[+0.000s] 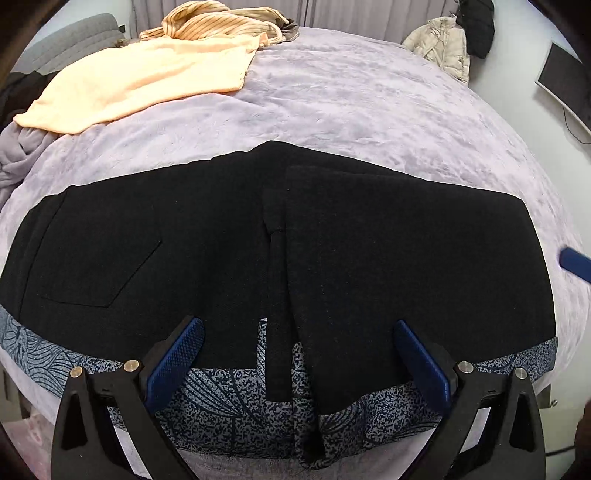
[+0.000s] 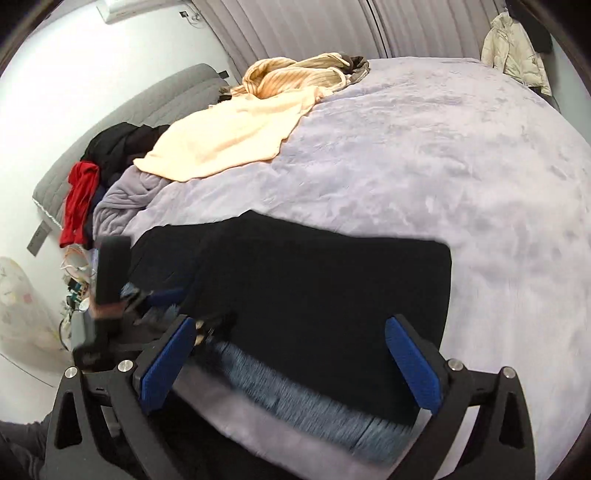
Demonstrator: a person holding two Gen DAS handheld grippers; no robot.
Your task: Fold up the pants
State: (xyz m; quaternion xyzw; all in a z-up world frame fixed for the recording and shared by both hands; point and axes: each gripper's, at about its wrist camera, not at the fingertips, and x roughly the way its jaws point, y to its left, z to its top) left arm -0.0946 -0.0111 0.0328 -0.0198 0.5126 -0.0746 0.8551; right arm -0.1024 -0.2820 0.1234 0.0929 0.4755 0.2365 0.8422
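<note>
Both tongs, left (image 1: 297,354) and right (image 2: 291,363), gape wide, empty, over black folded pants (image 1: 229,251) on lilac plush bed (image 1: 369,110). Fold underway; next, likely grip patterned waistband (image 1: 229,391).

A lilac blanket (image 1: 369,110) covered the bed. At its far left lay a peach towel (image 1: 147,81), with a striped garment (image 1: 218,22) bunched just beyond it. A cream jacket (image 1: 443,48) hung at the far right beside a black coat (image 1: 478,26). Left of the towel sat dark clothes (image 2: 118,144), a red garment (image 2: 79,199) and a grey headboard (image 2: 177,88).
</note>
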